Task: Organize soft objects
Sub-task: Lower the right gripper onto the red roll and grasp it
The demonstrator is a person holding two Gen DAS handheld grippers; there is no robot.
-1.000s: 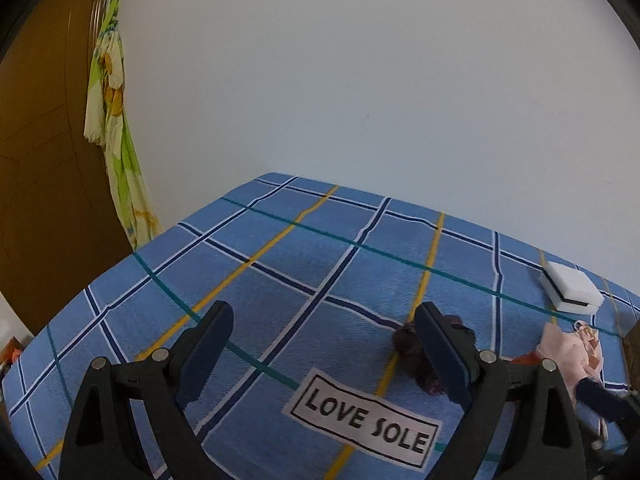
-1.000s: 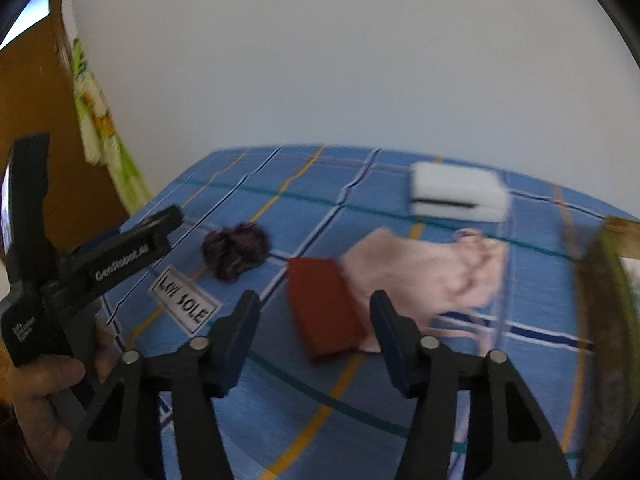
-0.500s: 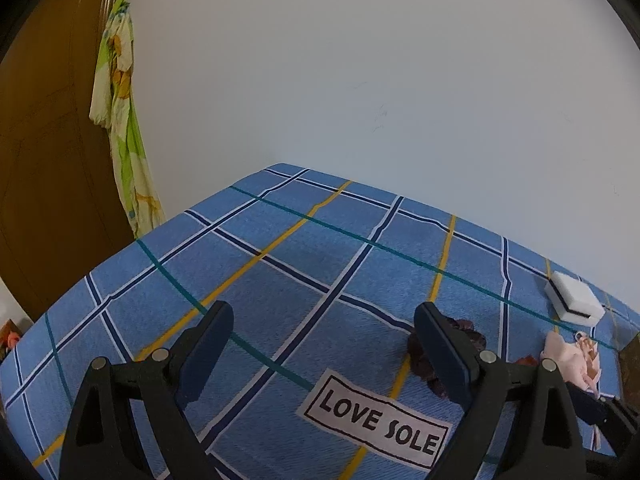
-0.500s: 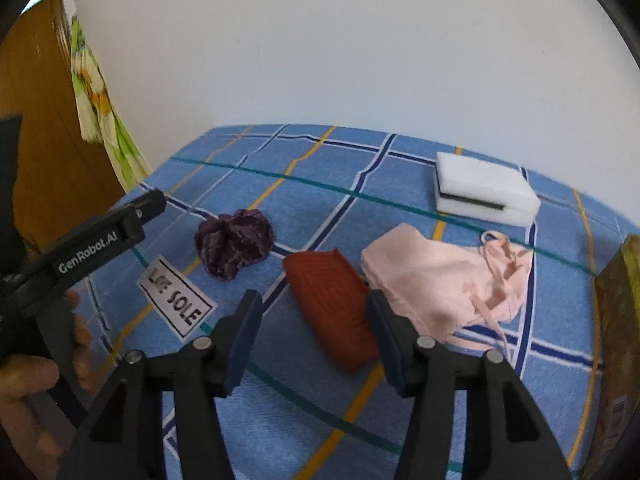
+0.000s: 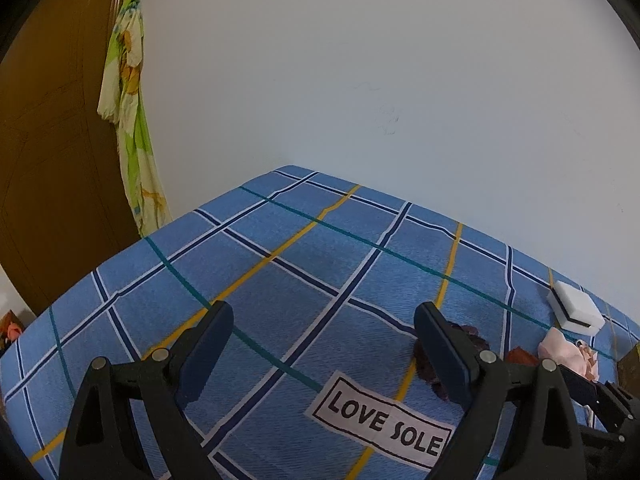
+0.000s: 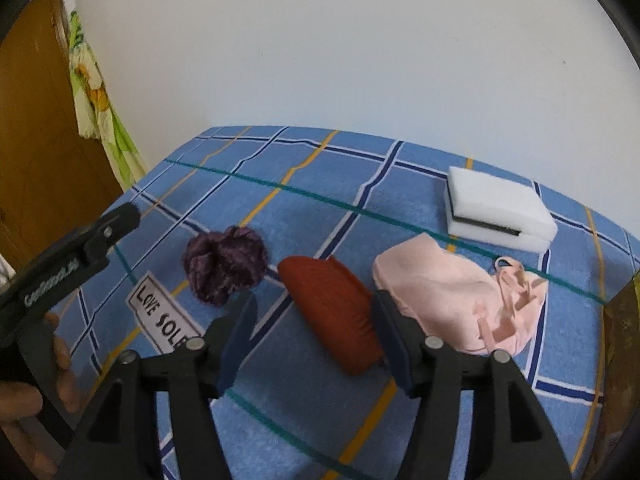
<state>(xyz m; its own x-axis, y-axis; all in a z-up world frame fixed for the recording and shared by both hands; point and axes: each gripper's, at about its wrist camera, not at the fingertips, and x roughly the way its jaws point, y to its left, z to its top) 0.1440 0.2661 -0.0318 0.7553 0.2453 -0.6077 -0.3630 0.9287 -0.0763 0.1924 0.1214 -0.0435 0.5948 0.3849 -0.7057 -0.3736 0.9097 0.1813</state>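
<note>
Presently the red cloth lies at centre of the right wrist view, on the checked sheet, between the purple scrunchie at its left and the pink garment at its right, close to both. The right gripper hovers over its near end with jaws opening — the cloth shows between them, but the pads do not press it. The left gripper stands spread wide and empty over bare sheet, lower centre of its view, the scrunchie partly behind its right finger.

Risks, as judged: the right finger sits close to the garment's edge, so a closing pinch may catch pink fabric too; ribbon ties could drag along. A shallow bite on the folded cloth may lift one layer and unfold it.

Materials: cloth is ribbed knit, an oblong fold; scrunchie is crinkled and bunched; garment is thin and limp; the white sponge block at upper right is foam, rectangular, with a dark middle layer.
</note>
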